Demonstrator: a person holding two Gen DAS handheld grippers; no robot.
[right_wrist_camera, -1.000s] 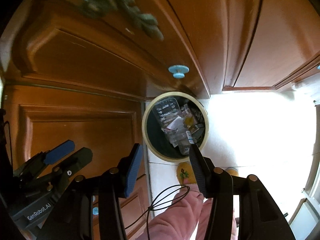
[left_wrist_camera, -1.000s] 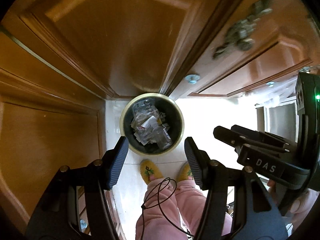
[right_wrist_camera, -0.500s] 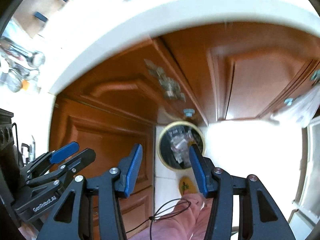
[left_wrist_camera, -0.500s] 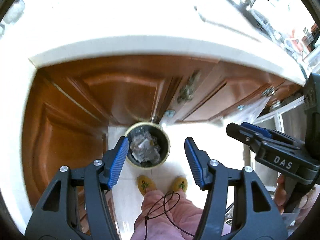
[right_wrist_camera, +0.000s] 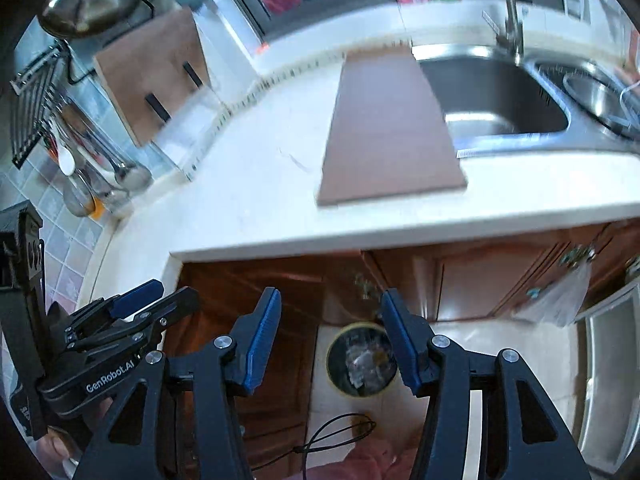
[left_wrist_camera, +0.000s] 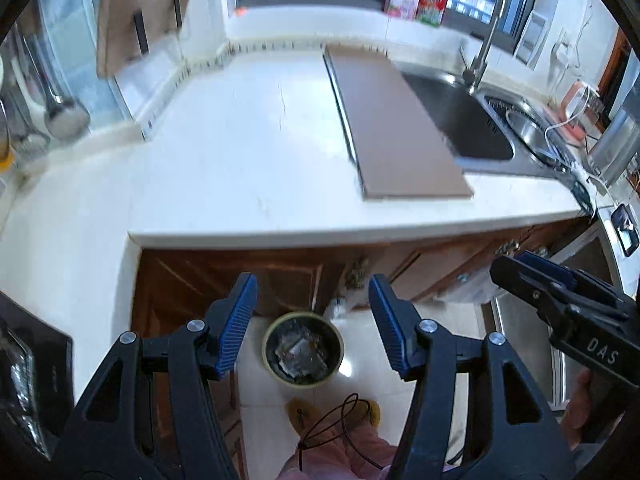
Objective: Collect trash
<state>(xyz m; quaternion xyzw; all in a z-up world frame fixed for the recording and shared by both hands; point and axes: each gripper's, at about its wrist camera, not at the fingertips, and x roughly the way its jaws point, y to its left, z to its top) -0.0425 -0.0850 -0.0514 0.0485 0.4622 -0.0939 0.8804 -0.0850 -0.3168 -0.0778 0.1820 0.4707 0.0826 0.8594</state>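
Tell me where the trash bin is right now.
In both wrist views the trash bin sits on the white floor below the counter edge, against the wooden cabinet doors, just beyond the person's slippers.

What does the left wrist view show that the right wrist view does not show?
Only the left wrist view: the right gripper at its right edge, and a pink appliance beyond the sink.

Only the right wrist view: the left gripper at its left edge, a steel pot lid and a dark wall rack.

Both: the trash bin on the floor, full of crumpled trash; the white counter; the brown board; the sink. Nothing is between either gripper's jaws; the right jaws are opening.
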